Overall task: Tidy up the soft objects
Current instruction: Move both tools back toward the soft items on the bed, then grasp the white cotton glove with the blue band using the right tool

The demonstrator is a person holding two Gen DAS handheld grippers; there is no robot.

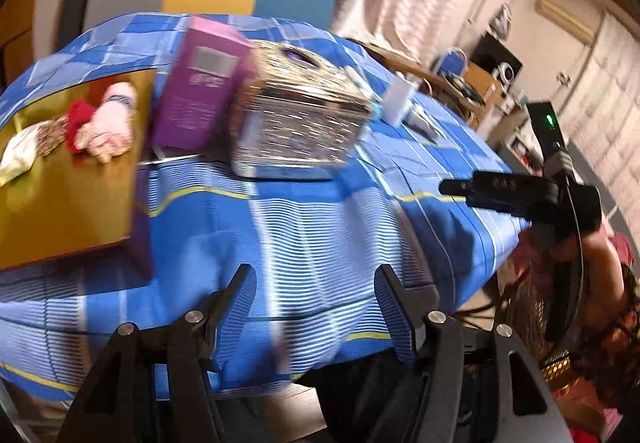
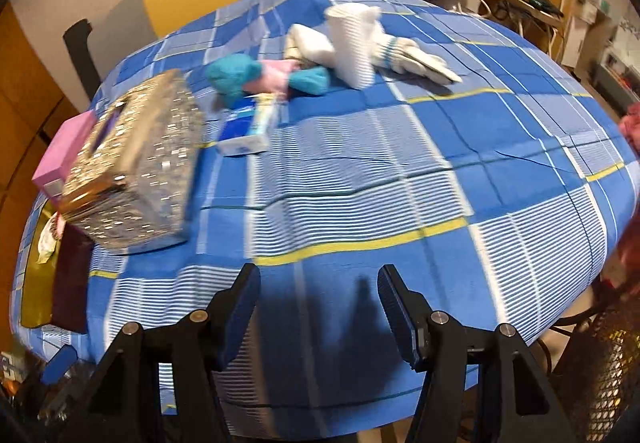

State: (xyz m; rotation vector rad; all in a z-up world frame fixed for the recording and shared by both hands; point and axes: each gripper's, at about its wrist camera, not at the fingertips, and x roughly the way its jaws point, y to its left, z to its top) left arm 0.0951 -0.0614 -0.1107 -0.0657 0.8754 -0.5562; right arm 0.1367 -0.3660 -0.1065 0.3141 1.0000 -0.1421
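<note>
Both claws, left (image 1: 316,307) and right (image 2: 318,307), are hovering spread and empty; some soft items are sitting in the gold tray (image 1: 80,203), while socks (image 2: 272,77) and gloves (image 2: 416,61) are still waiting across the tabletop (image 2: 400,183).

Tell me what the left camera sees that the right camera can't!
Only the left wrist view shows the red and pink soft things lying in the gold tray, plus the other gripper. Only the right wrist view shows the teal and pink socks and white gloves. Both show the glittery box and blue checked cloth.
</note>
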